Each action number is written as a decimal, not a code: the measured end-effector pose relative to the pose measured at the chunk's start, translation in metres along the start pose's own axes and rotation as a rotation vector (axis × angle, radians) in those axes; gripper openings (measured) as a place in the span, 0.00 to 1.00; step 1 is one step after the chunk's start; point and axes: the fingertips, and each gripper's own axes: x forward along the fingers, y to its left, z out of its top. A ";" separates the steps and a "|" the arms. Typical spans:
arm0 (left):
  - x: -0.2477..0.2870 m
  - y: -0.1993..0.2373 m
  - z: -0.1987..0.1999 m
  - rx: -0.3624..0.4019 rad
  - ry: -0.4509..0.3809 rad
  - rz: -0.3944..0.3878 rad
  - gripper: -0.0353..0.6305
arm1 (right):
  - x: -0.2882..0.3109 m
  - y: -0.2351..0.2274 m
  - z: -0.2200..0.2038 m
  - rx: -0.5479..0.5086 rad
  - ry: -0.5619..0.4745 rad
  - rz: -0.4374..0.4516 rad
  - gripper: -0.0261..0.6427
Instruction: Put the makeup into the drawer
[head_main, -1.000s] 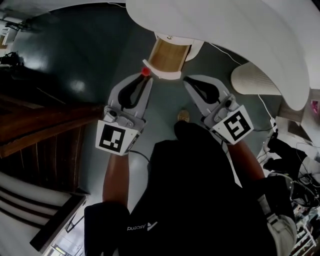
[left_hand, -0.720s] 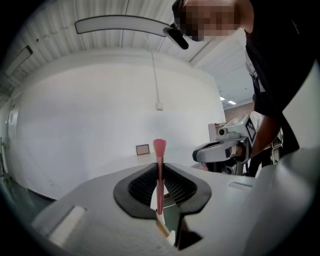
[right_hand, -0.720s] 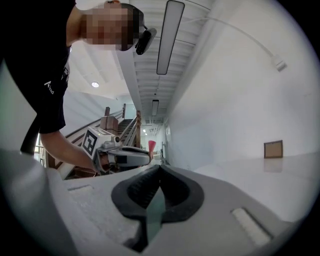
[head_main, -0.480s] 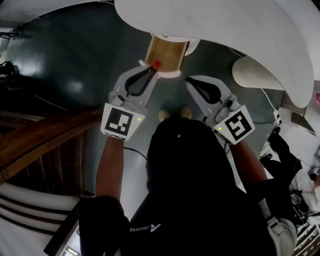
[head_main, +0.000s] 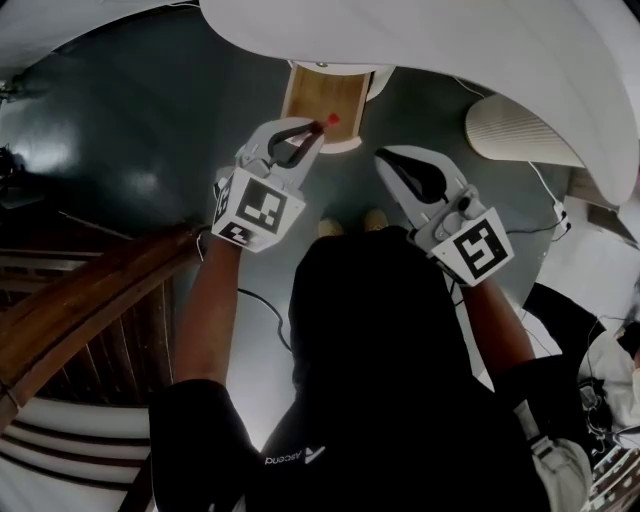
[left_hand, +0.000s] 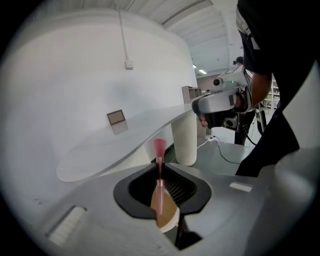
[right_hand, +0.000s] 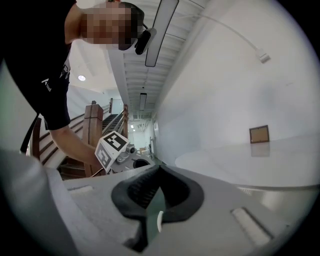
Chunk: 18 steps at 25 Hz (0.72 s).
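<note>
- One hand-held gripper carries the load: the left hand-held gripper (head_main: 316, 130) is clamped on the makeup (head_main: 331, 119), a slim pink stick with a red tip.
- The stick's long axis runs along the jaws and points toward 1 o'clock in the head view. Its tip is over the near end of the open drawer (head_main: 318, 88).
- The drawer sits under the white table (head_main: 450, 50) at 12 o'clock from that gripper, so the left hand is much the nearer.
- The right hand-held gripper (head_main: 386, 159) hangs at 4 o'clock of the drawer, jaws closed on nothing.
- A short push toward 12 o'clock and then a release should probably lay the stick on the drawer's wooden bottom.
</note>
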 end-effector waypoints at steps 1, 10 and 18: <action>0.009 0.001 -0.009 0.018 0.021 -0.017 0.14 | 0.002 -0.003 -0.006 0.001 0.002 -0.006 0.04; 0.072 0.001 -0.084 0.159 0.175 -0.141 0.14 | 0.016 -0.014 -0.062 -0.009 0.010 -0.046 0.04; 0.131 -0.005 -0.152 0.259 0.326 -0.254 0.14 | 0.019 -0.029 -0.107 -0.026 0.009 -0.063 0.04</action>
